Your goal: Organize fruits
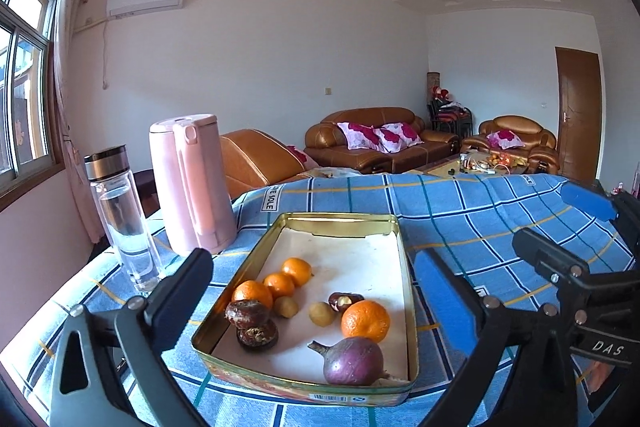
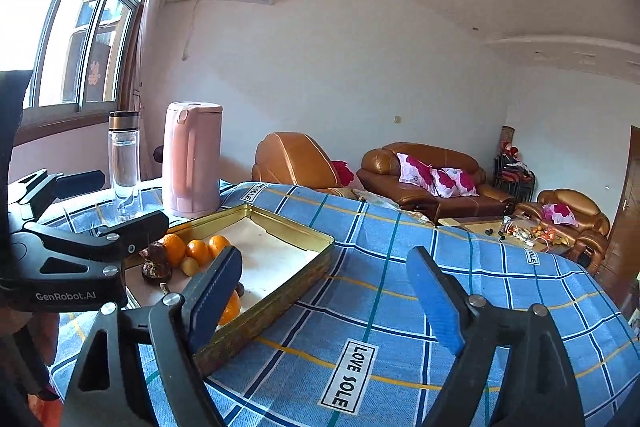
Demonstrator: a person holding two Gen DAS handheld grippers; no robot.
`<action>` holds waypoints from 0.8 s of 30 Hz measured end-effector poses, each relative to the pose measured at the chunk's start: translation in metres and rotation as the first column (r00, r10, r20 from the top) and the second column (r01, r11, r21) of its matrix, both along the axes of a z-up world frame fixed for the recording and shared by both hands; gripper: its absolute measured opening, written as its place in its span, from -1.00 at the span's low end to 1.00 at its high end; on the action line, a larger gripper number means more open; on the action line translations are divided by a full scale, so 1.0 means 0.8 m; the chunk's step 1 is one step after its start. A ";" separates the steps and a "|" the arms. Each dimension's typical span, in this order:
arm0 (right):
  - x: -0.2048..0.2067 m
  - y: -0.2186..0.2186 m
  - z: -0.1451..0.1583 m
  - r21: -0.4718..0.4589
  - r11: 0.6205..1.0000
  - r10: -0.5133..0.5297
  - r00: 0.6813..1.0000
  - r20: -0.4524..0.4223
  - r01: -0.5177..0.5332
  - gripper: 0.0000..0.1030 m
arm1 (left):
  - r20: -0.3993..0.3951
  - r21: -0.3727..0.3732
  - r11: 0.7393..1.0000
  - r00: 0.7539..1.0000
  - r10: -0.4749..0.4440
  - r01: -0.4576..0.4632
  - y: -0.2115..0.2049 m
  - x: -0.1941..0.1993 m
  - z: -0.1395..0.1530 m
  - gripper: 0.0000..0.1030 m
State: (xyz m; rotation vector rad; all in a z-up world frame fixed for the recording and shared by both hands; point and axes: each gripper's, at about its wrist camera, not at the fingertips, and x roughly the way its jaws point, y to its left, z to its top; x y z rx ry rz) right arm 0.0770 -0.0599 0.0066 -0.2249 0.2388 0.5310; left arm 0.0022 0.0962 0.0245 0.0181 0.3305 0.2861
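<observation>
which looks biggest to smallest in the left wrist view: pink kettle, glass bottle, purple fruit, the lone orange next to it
1. pink kettle
2. glass bottle
3. purple fruit
4. lone orange

The fruit and orange lie nearer the camera, so their real sizes against the kettle and bottle are unsure.

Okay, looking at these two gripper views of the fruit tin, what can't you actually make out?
- Right wrist view: the right gripper's near finger covers part of the tin and most of one orange.
- Left wrist view: the tin's near wall hides the purple fruit's underside.
- Both views: items on the far coffee table are too small to identify.
</observation>
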 end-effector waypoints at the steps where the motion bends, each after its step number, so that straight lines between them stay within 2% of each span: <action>1: 0.000 -0.004 0.000 0.004 1.000 -0.005 1.000 -0.001 0.005 0.67 | 0.001 0.001 1.000 1.000 -0.002 0.002 -0.002 -0.001 0.000 1.00; 11: -0.003 -0.030 0.007 0.047 0.998 -0.042 0.999 0.006 0.042 0.69 | -0.001 0.021 1.000 1.000 -0.003 0.003 -0.019 0.000 0.004 1.00; 24: -0.012 -0.036 0.007 0.045 0.998 -0.044 0.999 0.023 0.043 0.70 | -0.018 0.022 1.000 1.000 -0.012 0.013 -0.026 0.002 0.002 1.00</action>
